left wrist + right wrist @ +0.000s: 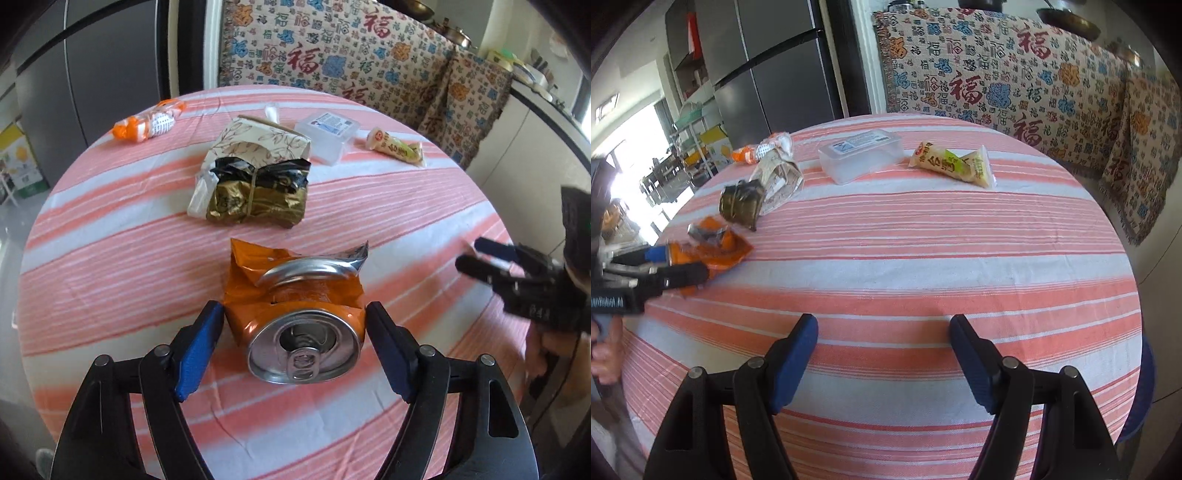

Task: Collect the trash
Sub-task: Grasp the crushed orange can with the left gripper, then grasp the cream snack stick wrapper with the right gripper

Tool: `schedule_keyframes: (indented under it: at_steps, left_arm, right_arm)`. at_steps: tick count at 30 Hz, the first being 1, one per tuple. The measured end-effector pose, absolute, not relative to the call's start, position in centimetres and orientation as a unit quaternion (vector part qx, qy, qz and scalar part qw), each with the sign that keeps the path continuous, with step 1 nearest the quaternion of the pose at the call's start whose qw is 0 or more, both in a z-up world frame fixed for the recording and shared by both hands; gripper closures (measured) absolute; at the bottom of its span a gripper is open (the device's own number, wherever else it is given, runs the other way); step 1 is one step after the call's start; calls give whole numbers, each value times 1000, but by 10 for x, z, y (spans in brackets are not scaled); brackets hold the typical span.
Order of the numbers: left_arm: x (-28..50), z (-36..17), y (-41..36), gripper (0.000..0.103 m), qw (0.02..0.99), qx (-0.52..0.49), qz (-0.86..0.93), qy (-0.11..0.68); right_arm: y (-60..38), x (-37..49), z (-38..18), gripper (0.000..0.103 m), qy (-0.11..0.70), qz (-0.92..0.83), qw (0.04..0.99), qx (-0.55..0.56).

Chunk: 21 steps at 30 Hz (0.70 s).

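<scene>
Left claw point(295, 314): its two blue pads sit on both sides of the squashed orange can point(301, 332). The pads touch or almost touch the can's sides, and I cannot tell if they are squeezing it yet.
Orange can: it lies on the striped tablecloth point(110, 258) with its silver top and pull tab facing the camera. It is bent and crumpled. In the right claw's view the can point(713, 242) is far off at 10 o'clock, at the tips of the left claw point(683, 264).
Right claw point(882, 325): its fingers are spread apart with nothing between them, only bare cloth below. In the left view the right claw point(469, 258) shows at 3 o'clock, well apart from the can.
Hand point(605, 350): a bit of a person's hand shows at 9 o'clock in the right view, under the left claw's black body.
Gold and black wrapper point(255, 192): just past the can at 12 o'clock, with a leaf-print paper box point(258, 142) behind it.
Clear plastic box point(327, 133): farther back, near 1 o'clock.
Yellow-green snack packet point(395, 147): beside the clear box, at 1 o'clock.
Orange and white packet point(147, 122): far back at 11 o'clock, near the table's edge.
Patterned cloth point(332, 55): hangs behind the table, with red and blue signs on it.
</scene>
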<state>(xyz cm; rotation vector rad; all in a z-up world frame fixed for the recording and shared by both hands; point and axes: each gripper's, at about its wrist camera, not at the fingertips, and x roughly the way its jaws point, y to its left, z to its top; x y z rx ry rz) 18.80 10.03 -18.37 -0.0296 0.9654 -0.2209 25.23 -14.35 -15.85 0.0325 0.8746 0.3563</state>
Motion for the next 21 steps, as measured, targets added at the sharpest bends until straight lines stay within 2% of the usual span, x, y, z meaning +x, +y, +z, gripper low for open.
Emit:
schedule_keyframes:
  at_steps: [6,15,16,17,19,21]
  left_arm:
    - [180,-184,88,23,880,-6,-135,455]
    - [186,-190,90,23,877,-18,-142,458]
    - [187,-190,91,23,877,-21,-142,458]
    - [188,-190,90,23,877,-22,-142,458]
    - [189,-191,90,23,877,-21,-141,458]
    - [187,-191,91,23,878,-19,-139,458]
  right_arm:
    - [-172,329,-143,28,427,139,893,-20]
    - [-133,428,-152,29,480,215,841,-129]
    - [-133,433,-155,41,493,222,833,-119]
    - [-132,434,-157,64,500,228,828,-112]
    - [-129,426,-156,78,506,234,824,-103]
    - [-128,410,-155,85,529,237,810,-87]
